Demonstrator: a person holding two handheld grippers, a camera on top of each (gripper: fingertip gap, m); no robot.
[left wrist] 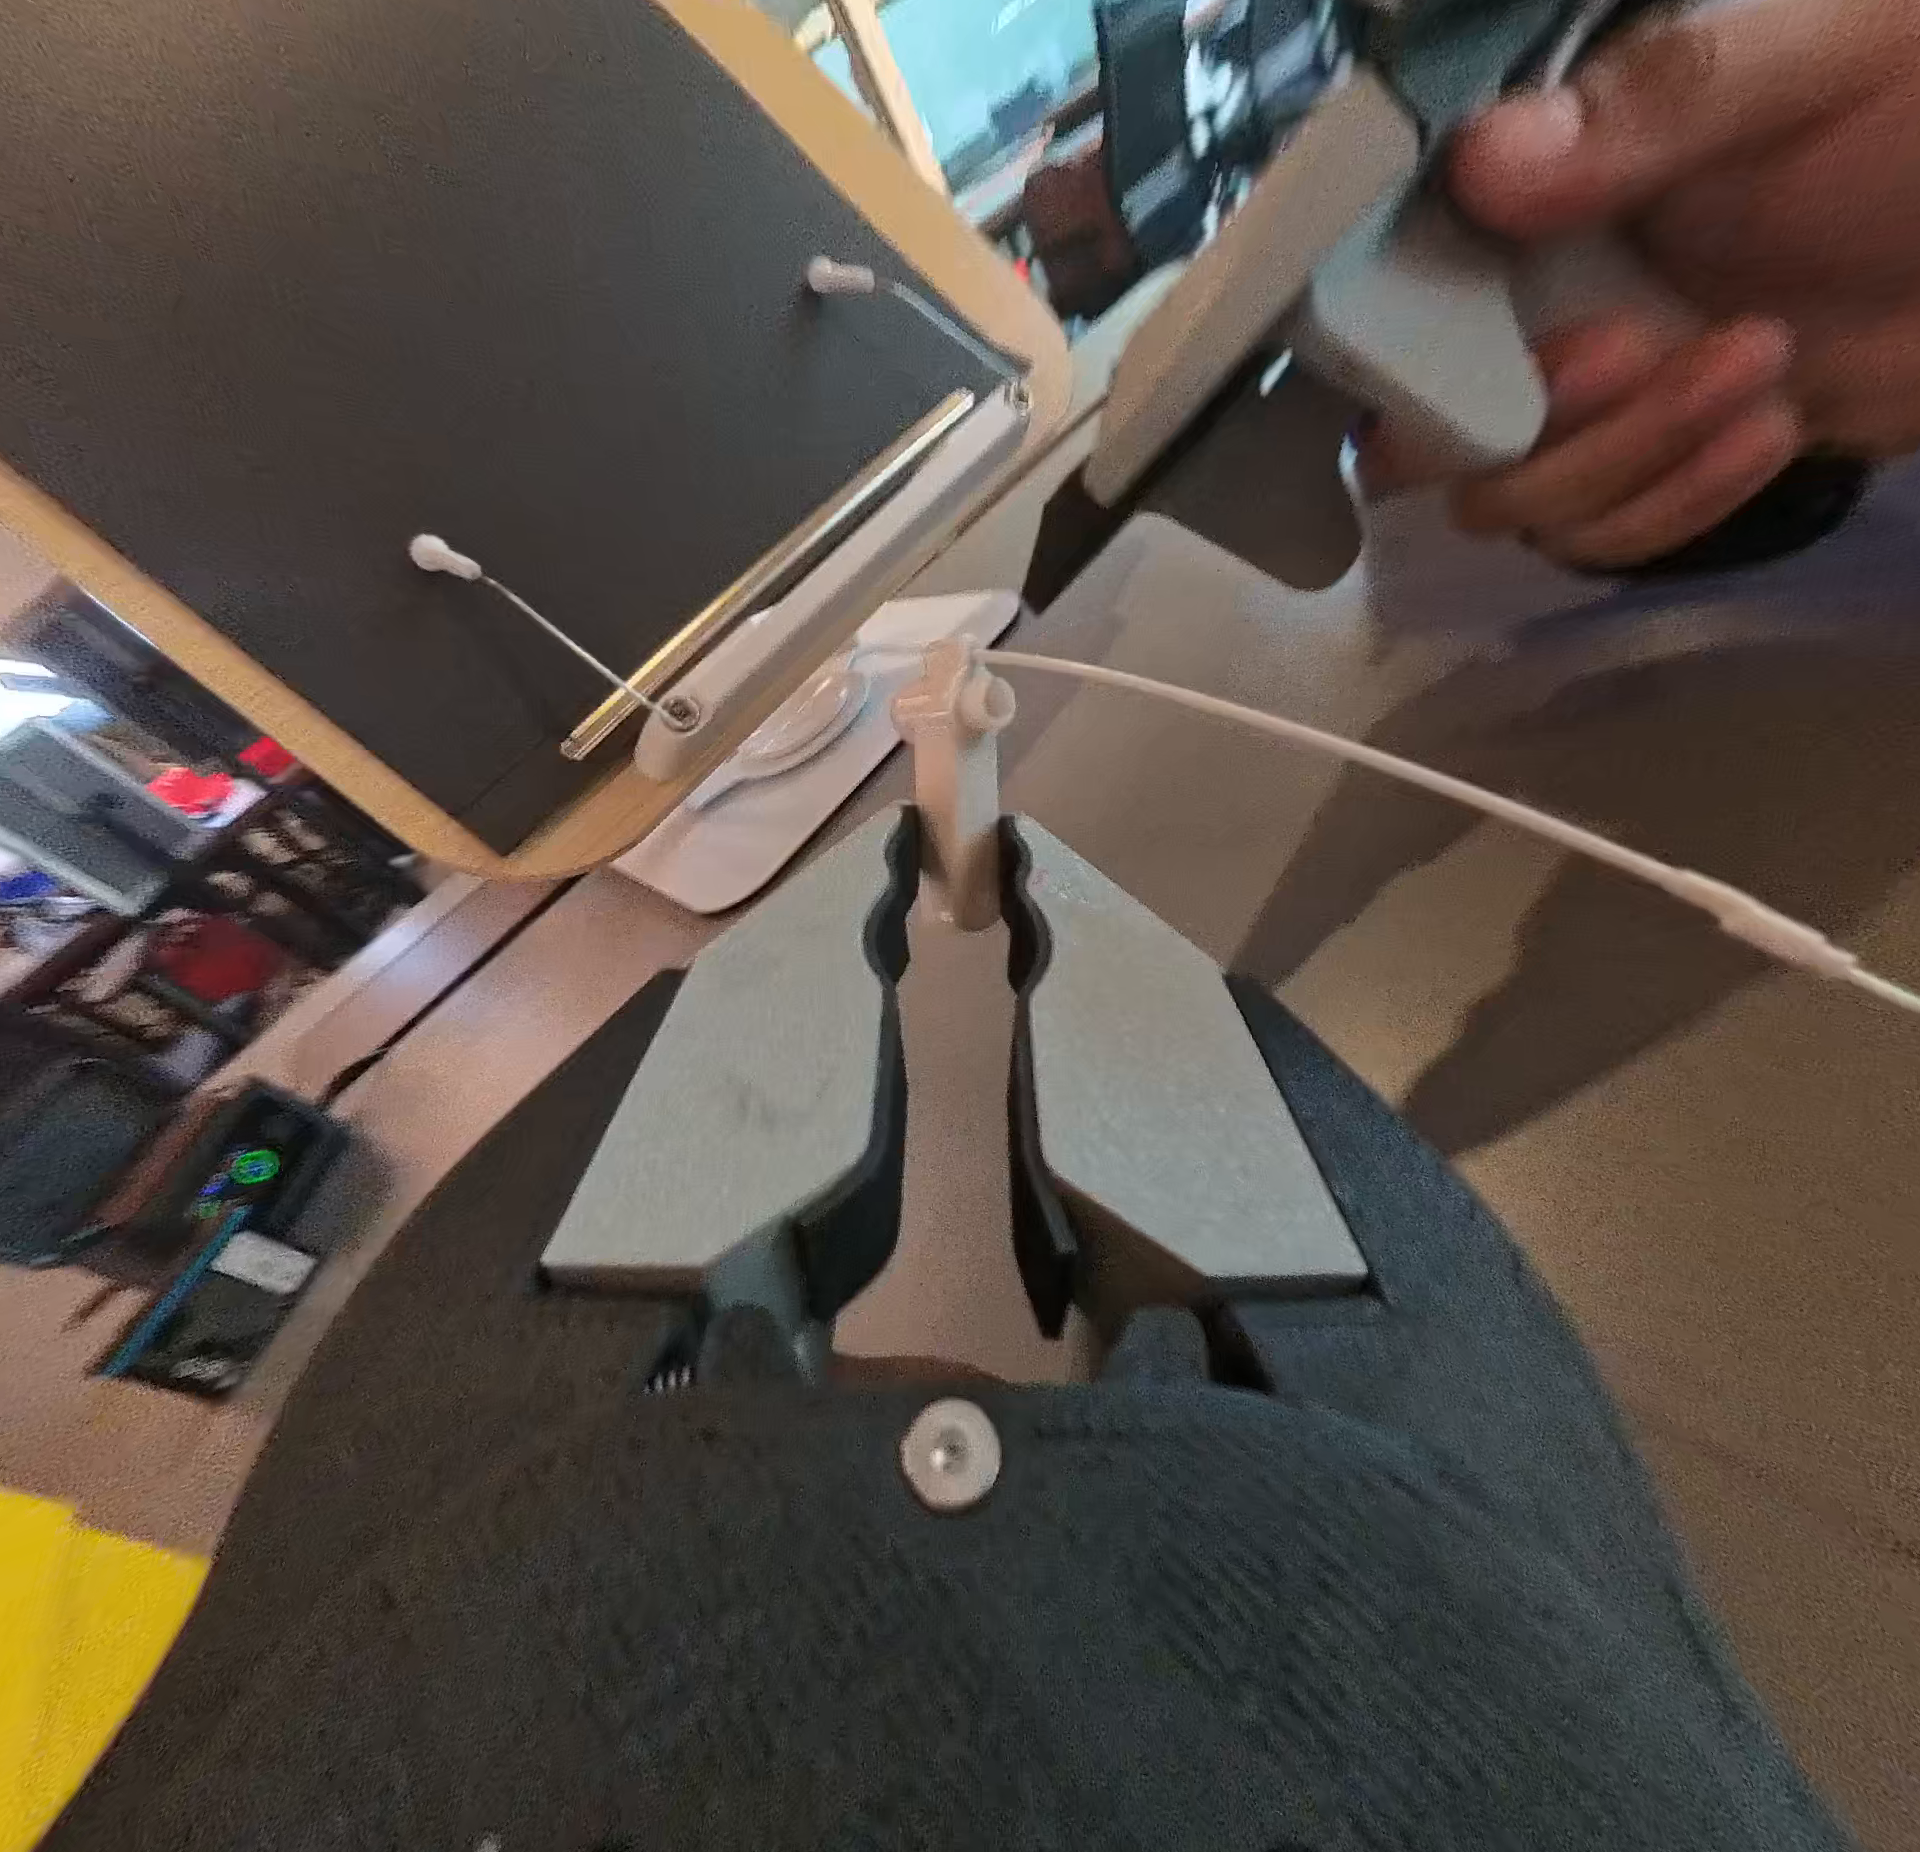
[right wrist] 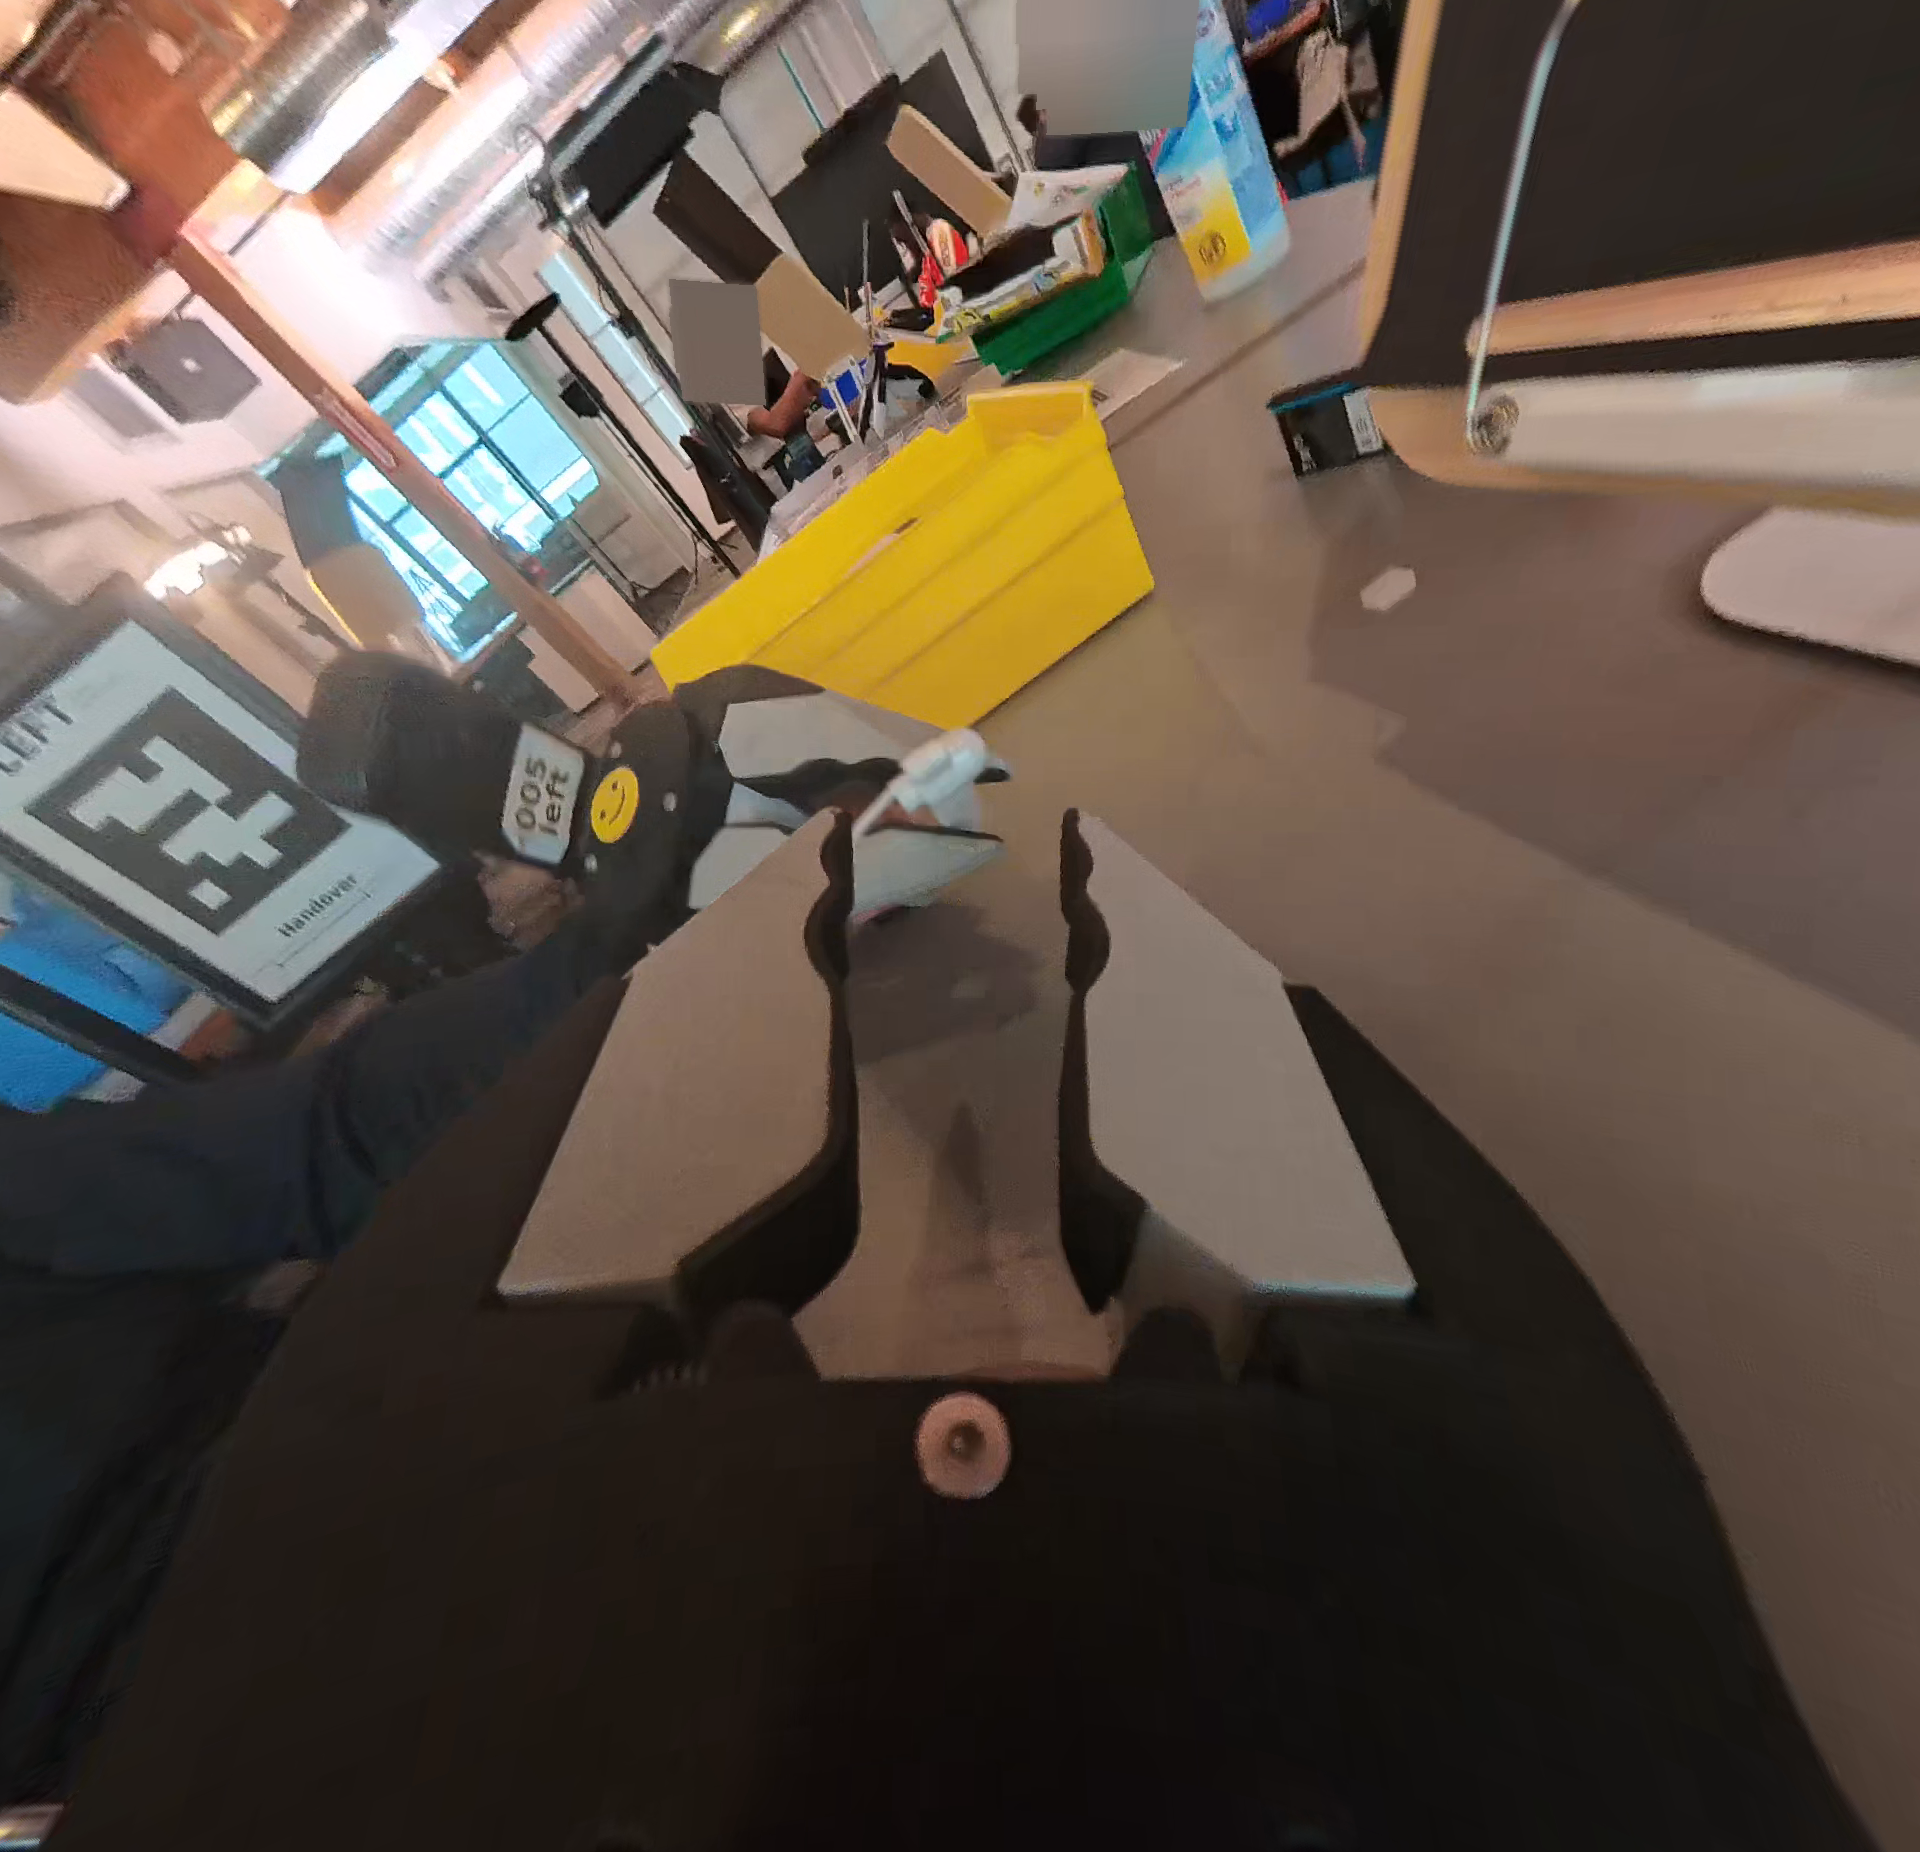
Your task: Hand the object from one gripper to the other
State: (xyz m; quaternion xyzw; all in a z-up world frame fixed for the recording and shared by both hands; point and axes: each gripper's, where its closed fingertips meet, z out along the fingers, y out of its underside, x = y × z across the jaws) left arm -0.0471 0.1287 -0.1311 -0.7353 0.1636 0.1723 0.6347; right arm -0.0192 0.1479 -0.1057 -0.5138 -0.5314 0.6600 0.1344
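The object is a small white plastic connector (left wrist: 951, 737) on a thin white cable (left wrist: 1455, 794) that trails off to the right. My left gripper (left wrist: 958, 852) is shut on the connector's stem and holds it above the grey table. In the right wrist view the left gripper (right wrist: 831, 794) is at the left, with the white connector (right wrist: 940, 760) sticking out of its tips. My right gripper (right wrist: 956, 846) is open and empty, and its tips sit just short of the connector. A hand (left wrist: 1683, 275) holds the right gripper at the upper right of the left wrist view.
A black panel with a wooden rim (left wrist: 416, 296) on a white base (left wrist: 748, 836) stands close behind the left gripper. A yellow bin (right wrist: 935, 576) and a small black box (right wrist: 1325, 431) sit on the table (right wrist: 1455, 867). A marker board (right wrist: 187, 826) is at the left. About 5 centimetres separates my left fingertips from my right.
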